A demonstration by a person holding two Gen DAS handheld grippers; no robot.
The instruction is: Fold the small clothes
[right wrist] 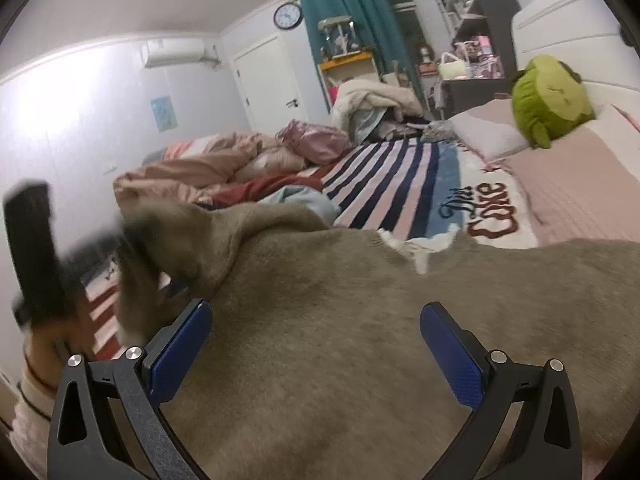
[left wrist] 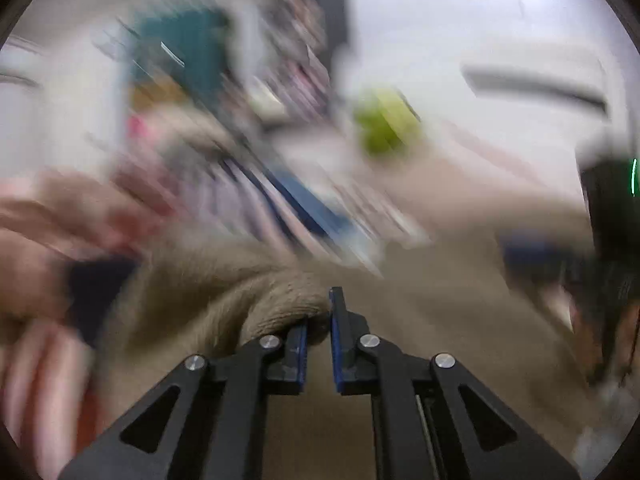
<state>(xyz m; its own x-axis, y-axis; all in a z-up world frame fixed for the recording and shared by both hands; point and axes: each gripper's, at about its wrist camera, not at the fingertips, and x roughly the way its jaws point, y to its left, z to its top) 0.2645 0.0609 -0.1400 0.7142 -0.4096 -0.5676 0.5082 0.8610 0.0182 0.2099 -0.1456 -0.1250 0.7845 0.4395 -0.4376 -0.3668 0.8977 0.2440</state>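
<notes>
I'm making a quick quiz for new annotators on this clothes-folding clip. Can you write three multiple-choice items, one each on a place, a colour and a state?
1. Where does the green plush toy lie?
A. on the bed by the pillow
B. on the floor
C. on the shelf

2. What colour is the knit garment in front of the tools?
A. red
B. grey-brown
C. white

3. How do the two tools stand?
A. both open
B. both shut
C. left shut on the garment, right open

Answers:
1 A, it rests on the bedding beside the pillow.
2 B, the knit is grey-brown in both views.
3 C, the left tool pinches a fold of knit, while the right tool has its pads wide apart.
</notes>
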